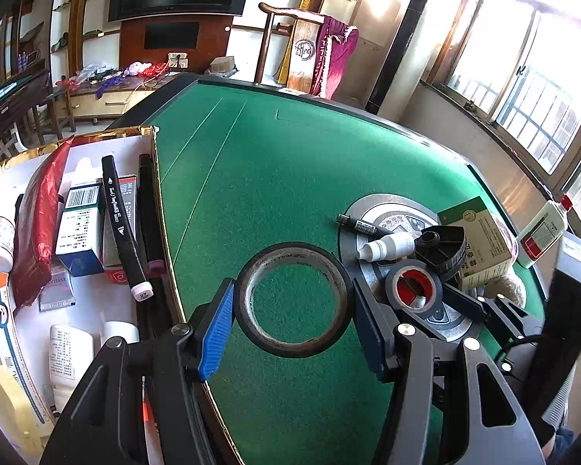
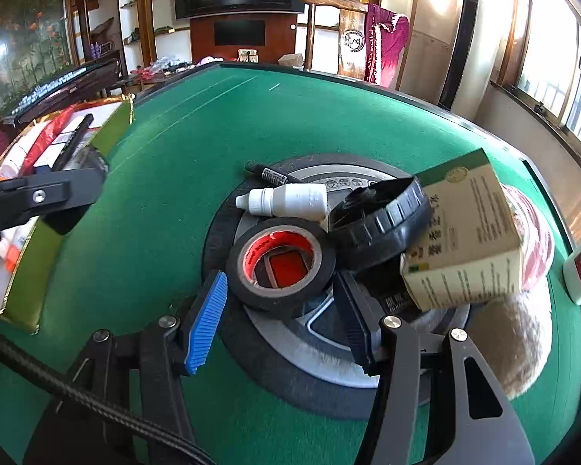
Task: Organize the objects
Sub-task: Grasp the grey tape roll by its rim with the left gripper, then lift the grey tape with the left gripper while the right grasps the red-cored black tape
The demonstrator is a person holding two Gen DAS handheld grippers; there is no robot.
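1. The left gripper [image 1: 292,310] has its jaws clamped on a large black tape roll [image 1: 292,299], one pad on each side of the ring, which is held above the green desk [image 1: 282,162] so the felt shows through its hole.
2. The right gripper [image 2: 281,310] has its jaws apart, straddling a smaller black tape roll [image 2: 281,263] with a red core; the pads stand just beside its outer wall, and no pressing on it can be seen.
3. That smaller roll lies flat on the round grey panel [image 2: 310,352] set into the middle of the desk.
4. Just beyond it lies a white dropper bottle [image 2: 286,202] on its side, and behind that a black marker [image 2: 269,174], also lying down.
5. To the right of the roll, a black ribbed disc-shaped part [image 2: 383,228] rests tilted, touching a beige and green carton [image 2: 468,228] that leans over a red and white round container [image 2: 534,240].
6. A fluffy cream-coloured thing [image 2: 515,348] sits at the desk's near right.
7. A white bottle with a red label [image 1: 542,232] lies near the right edge of the desk.
8. At the left edge stands a gold-rimmed open box [image 1: 151,133], holding a black marker pen with a pale cap [image 1: 122,224], a red foil packet [image 1: 38,224], small cartons and white bottles.
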